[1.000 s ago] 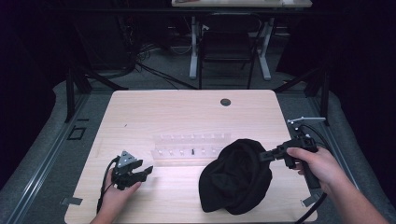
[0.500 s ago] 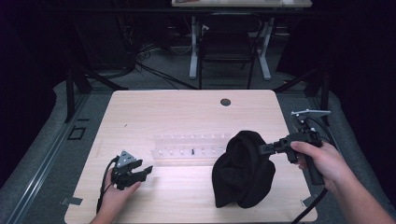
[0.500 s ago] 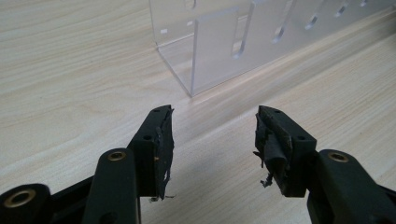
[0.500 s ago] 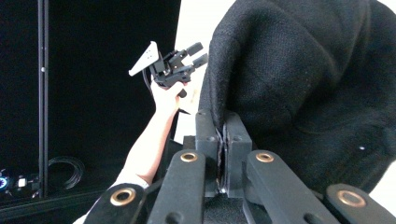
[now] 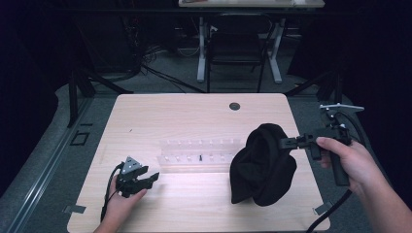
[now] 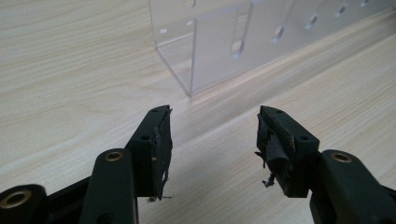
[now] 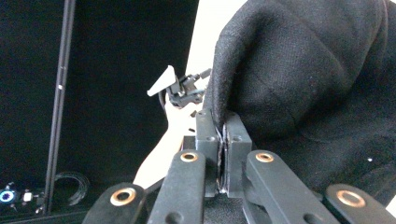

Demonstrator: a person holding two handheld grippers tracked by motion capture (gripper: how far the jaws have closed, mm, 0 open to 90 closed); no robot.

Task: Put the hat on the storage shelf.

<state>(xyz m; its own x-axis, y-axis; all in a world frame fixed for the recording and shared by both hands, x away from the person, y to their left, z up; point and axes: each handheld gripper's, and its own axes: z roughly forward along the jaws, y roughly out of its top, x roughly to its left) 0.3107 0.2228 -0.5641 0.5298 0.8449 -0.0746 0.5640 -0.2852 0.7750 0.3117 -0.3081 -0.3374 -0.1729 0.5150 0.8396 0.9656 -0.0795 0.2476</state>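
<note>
1. Broadly, a light wooden table (image 5: 194, 121) spans the high view, with a small dark round hole (image 5: 234, 106) near its far edge, right of the middle
2. A black cloth (image 5: 262, 165) hangs in a bunched mass over the table's right part, its lower folds resting on the wood not far from the near edge; its top is lifted, pinched at the right side
3. A clear plastic rack (image 5: 199, 155) with rows of small slots lies across the middle of the table, its right end just beside or behind the cloth; in the left gripper view its near corner (image 6: 196, 51) stands upright on the wood
4. The right gripper (image 5: 286, 142), held in the right hand (image 5: 347, 160) beyond the table's right edge, points left with its jaws clenched on a fold of the cloth; in the right gripper view the 2 jaws (image 7: 223, 140) press together with the fabric edge between them
5. The left gripper (image 5: 150, 177) rests low near the near-left corner, held by the left hand (image 5: 121, 199); in the left gripper view its jaws (image 6: 212, 140) stand released, well apart, with bare wood between them, aimed toward the rack's end
</note>
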